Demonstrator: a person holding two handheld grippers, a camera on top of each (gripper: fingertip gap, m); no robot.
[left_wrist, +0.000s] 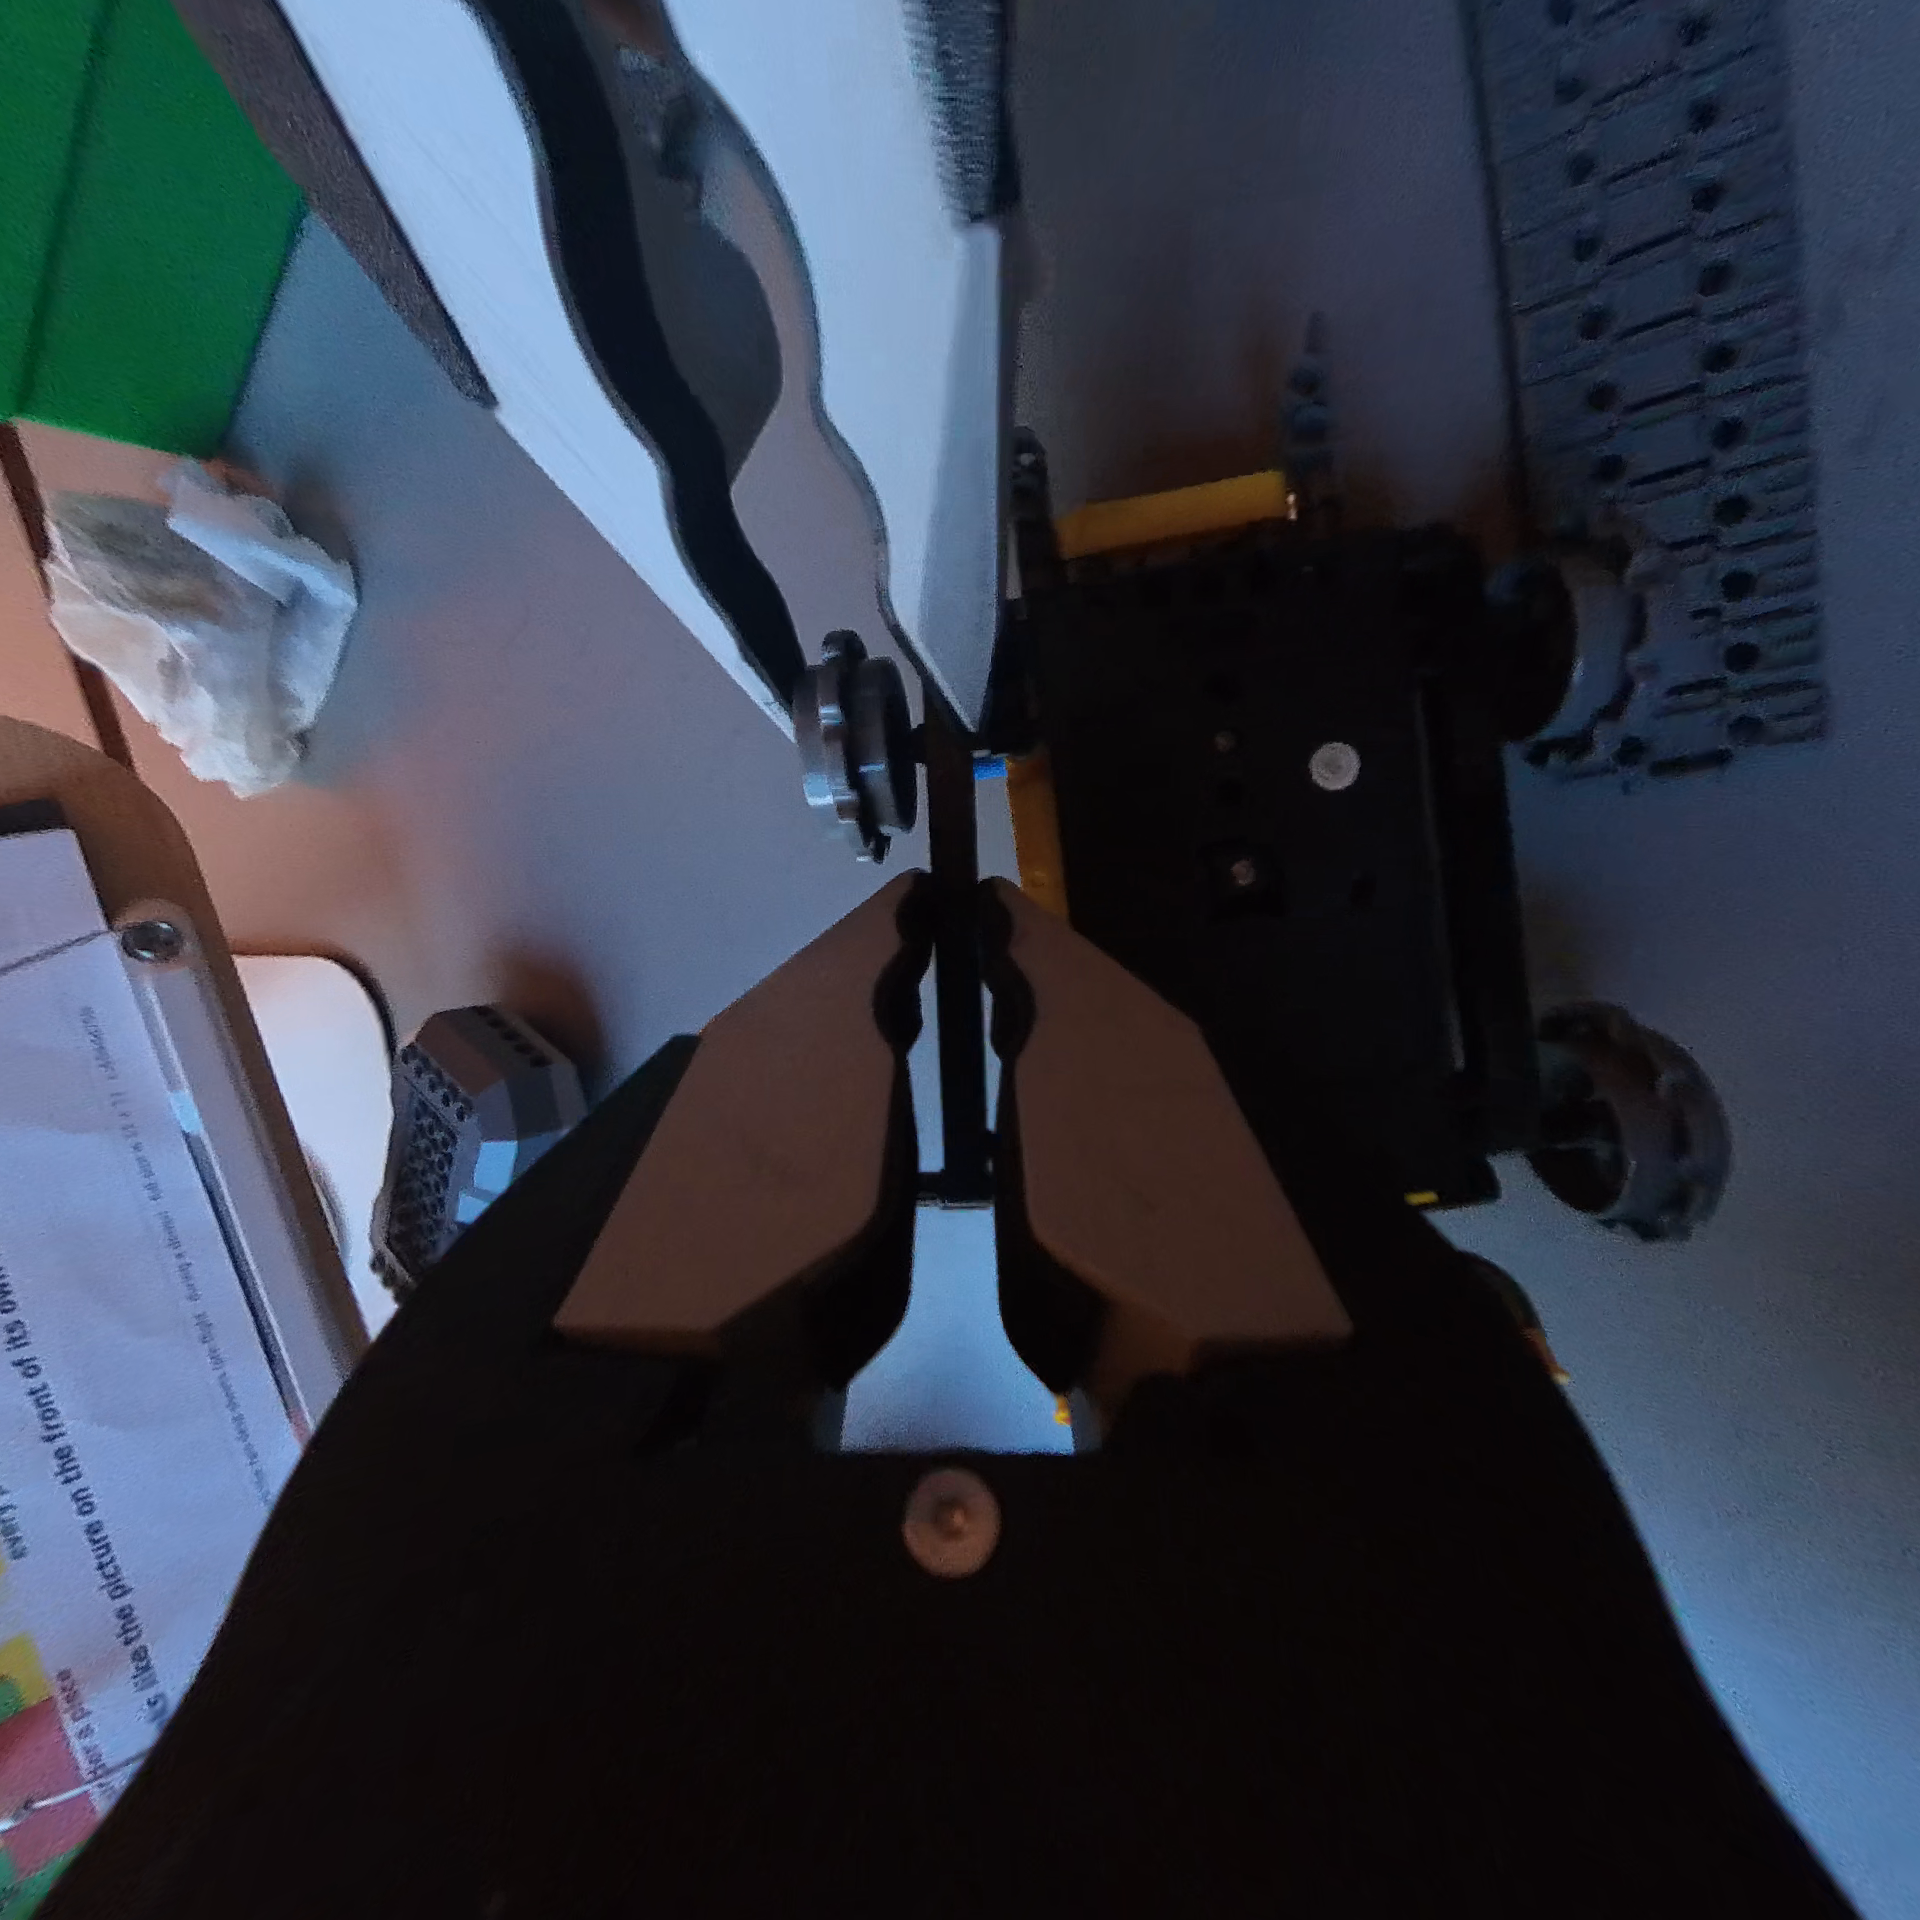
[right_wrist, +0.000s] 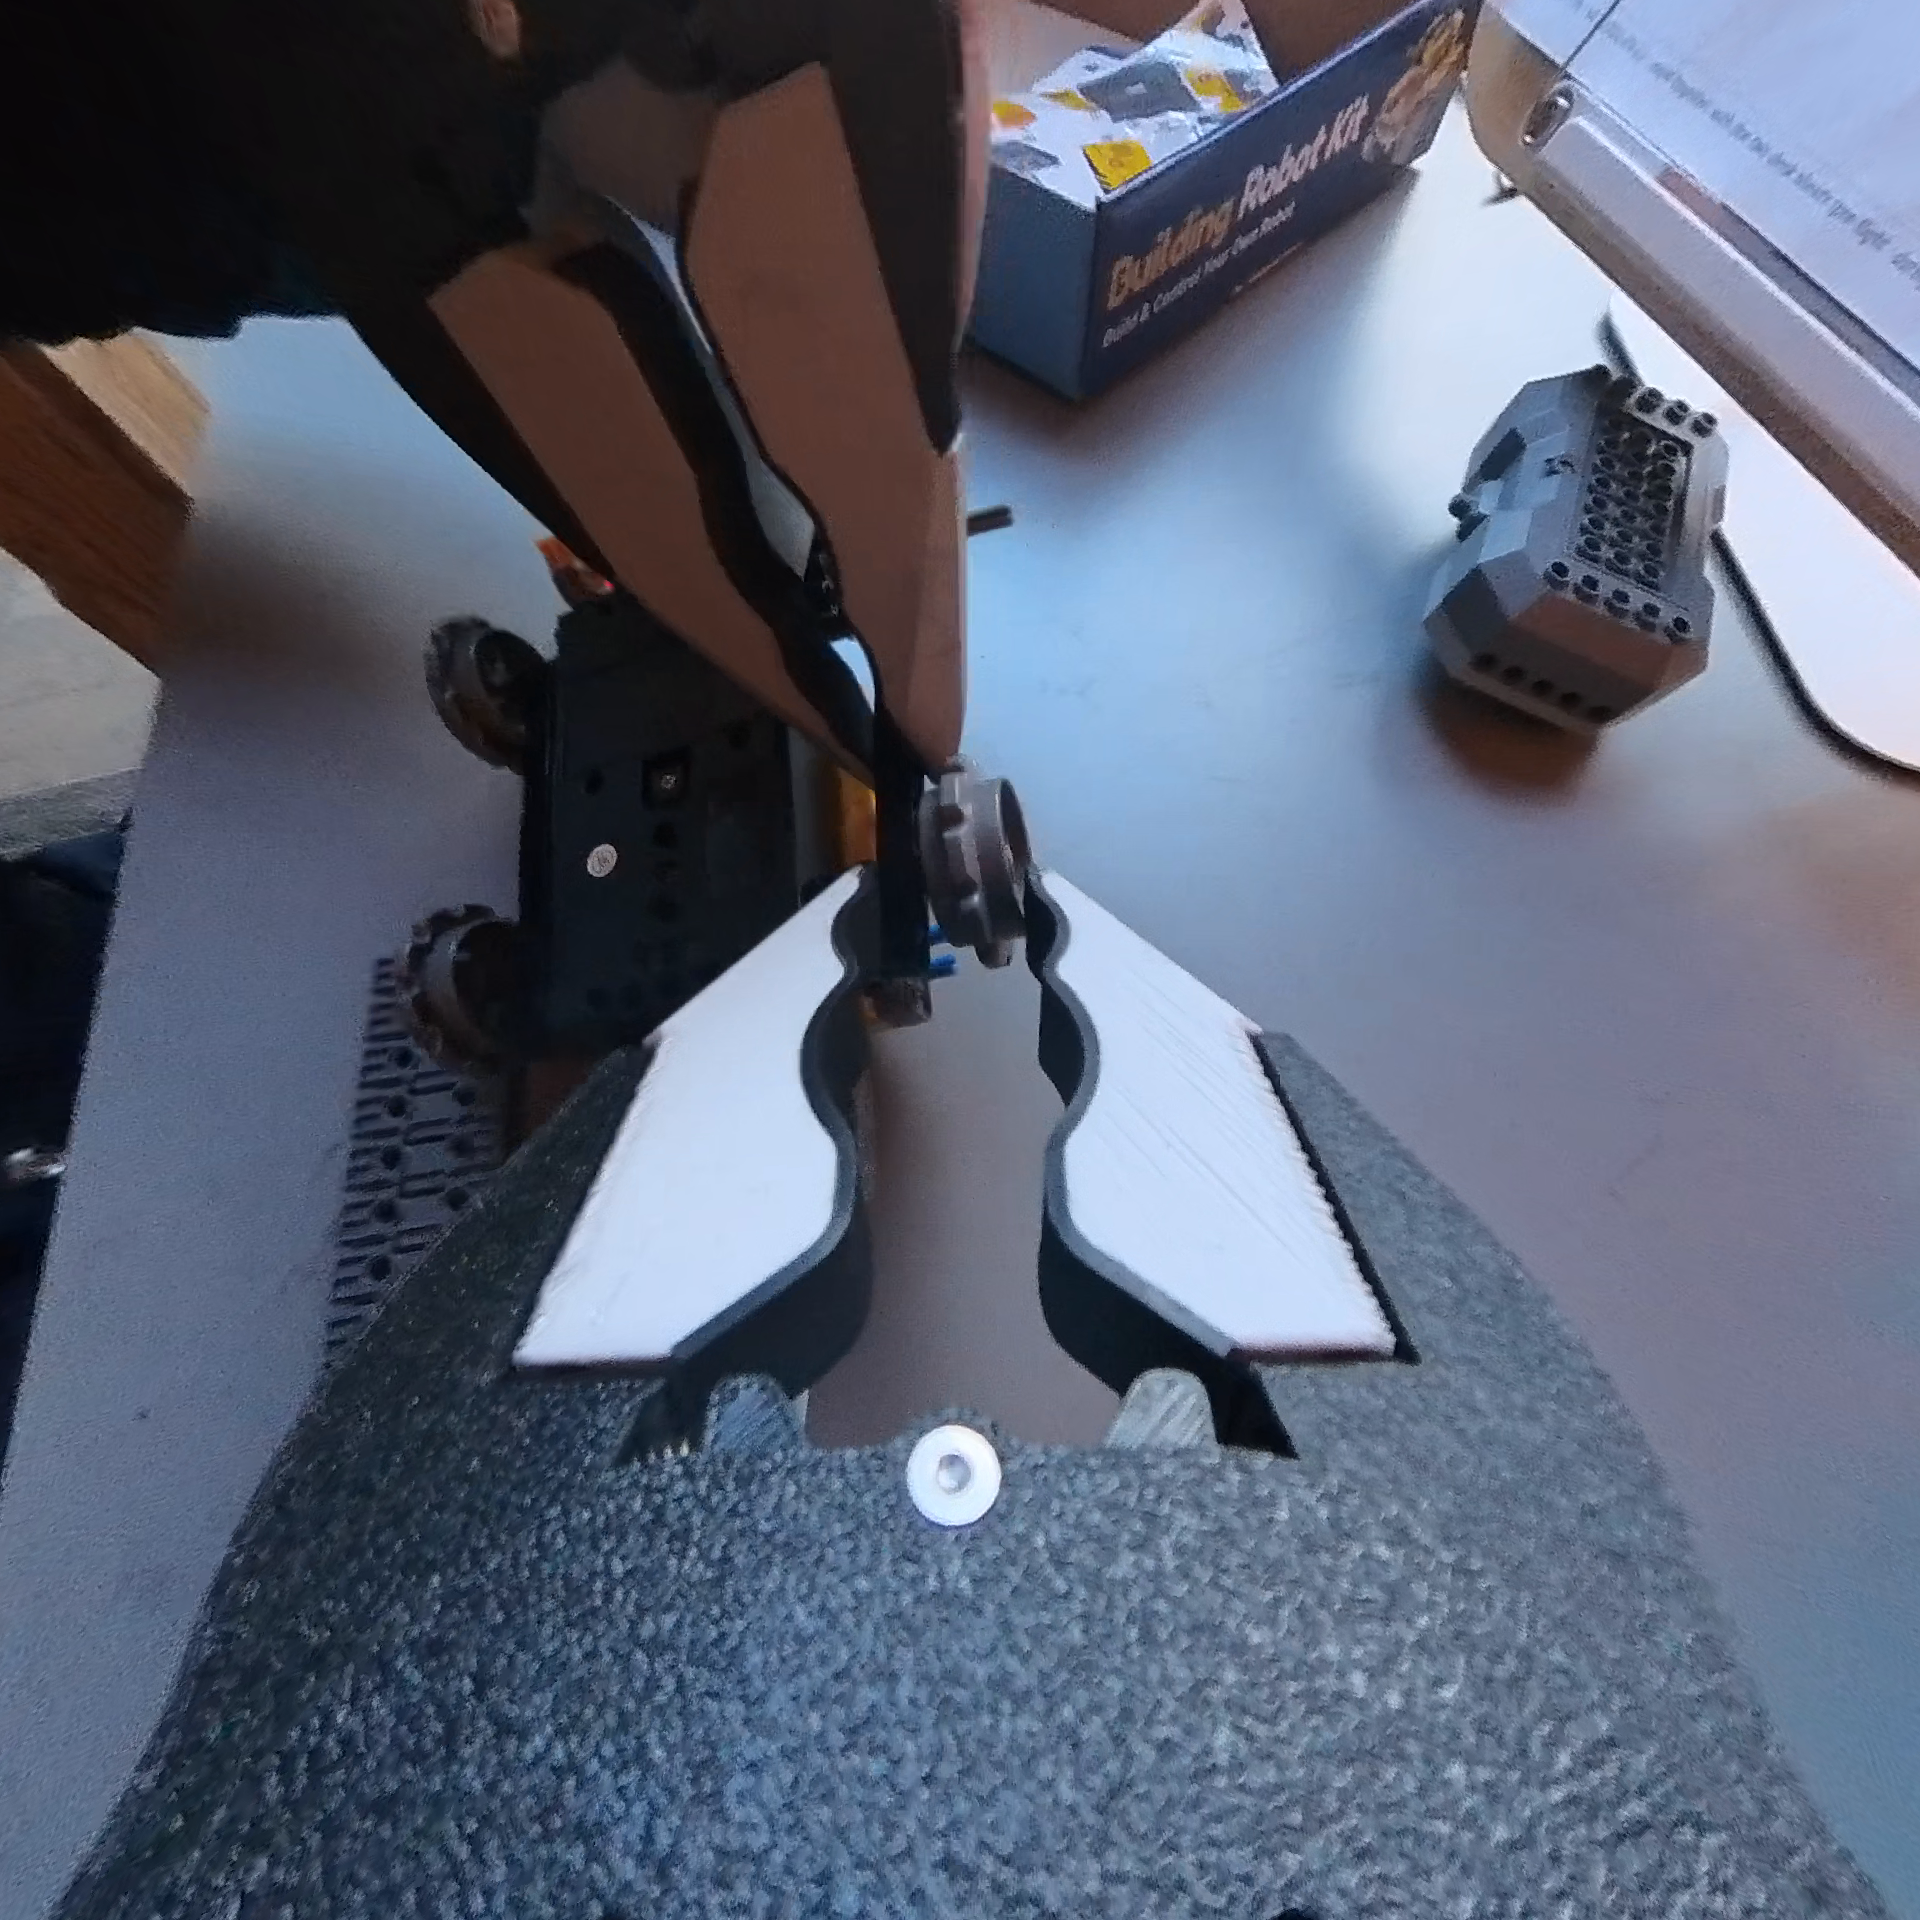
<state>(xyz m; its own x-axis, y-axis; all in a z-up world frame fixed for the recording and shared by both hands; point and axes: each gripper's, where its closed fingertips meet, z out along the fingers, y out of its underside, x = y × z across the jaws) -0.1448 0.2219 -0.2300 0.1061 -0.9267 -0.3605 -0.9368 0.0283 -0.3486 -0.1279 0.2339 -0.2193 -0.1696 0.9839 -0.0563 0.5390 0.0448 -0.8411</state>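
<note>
My left gripper (left_wrist: 951, 883), with tan fingers, is shut on a thin black beam (left_wrist: 956, 1039) and holds it above the table. A grey gear (left_wrist: 857, 743) sits on the side of the beam's far end. My right gripper (right_wrist: 951, 899), with white fingers, has the gear (right_wrist: 971, 873) and the beam (right_wrist: 899, 894) between its fingertips; one tip touches the gear, the other the beam. The left gripper (right_wrist: 914, 748) comes down from above in the right wrist view. A black and yellow wheeled chassis (left_wrist: 1278, 852) lies on the table just behind them.
A grey studded track strip (left_wrist: 1662, 364) lies beyond the chassis. A grey motor block (right_wrist: 1590, 561) stands to the right, near a blue open box of parts (right_wrist: 1226, 229). A crumpled plastic bag (left_wrist: 197, 613), a green box (left_wrist: 125, 187) and a printed sheet in a holder (left_wrist: 104, 1299) are alongside. Both grippers' tips are close together, under 4 cm apart.
</note>
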